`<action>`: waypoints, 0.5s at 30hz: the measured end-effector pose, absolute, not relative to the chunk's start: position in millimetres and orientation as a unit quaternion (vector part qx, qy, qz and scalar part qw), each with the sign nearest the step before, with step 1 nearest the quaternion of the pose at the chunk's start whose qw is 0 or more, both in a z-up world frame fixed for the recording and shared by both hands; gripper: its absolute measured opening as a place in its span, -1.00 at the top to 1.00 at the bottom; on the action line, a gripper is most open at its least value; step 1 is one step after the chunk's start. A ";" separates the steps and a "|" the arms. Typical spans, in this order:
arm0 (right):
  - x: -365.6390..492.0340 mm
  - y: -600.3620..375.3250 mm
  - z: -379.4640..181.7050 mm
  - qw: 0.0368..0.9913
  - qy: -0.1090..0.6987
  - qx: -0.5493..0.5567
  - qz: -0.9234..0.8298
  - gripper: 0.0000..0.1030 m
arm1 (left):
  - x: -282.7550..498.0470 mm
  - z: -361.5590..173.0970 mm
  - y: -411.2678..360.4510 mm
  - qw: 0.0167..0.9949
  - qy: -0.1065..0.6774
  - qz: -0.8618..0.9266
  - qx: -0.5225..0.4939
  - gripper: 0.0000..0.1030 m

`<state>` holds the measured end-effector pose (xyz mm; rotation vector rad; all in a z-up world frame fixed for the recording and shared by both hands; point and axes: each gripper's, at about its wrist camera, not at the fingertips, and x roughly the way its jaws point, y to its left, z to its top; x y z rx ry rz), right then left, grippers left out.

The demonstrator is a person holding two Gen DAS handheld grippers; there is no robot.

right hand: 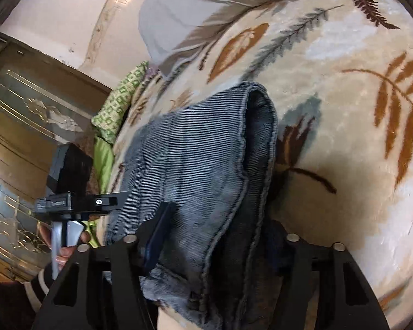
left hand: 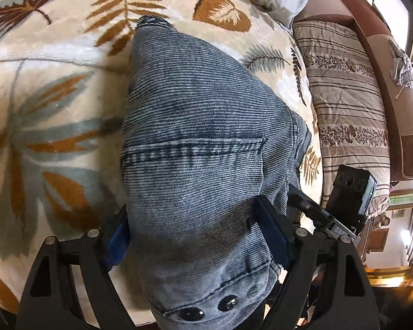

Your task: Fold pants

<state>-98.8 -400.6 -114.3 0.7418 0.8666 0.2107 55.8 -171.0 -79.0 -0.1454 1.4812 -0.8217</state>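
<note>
Both tools grip pants [left hand: 195, 137] | L tool [left hand: 195, 236] | R tool [right hand: 220, 236]

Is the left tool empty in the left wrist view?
No, the left tool has the blue-grey pants bunched between its two fingers.

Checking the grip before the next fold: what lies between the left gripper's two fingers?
In the left wrist view, the pants fill the gap: the waistband end with its two buttons bunches between the left gripper's blue-padded fingers.
</note>
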 end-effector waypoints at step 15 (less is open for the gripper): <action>-116.6 -350.8 -63.9 0.861 0.431 0.266 0.054 0.62 | 22.4 -31.8 -166.1 0.711 0.603 -0.360 0.033 0.16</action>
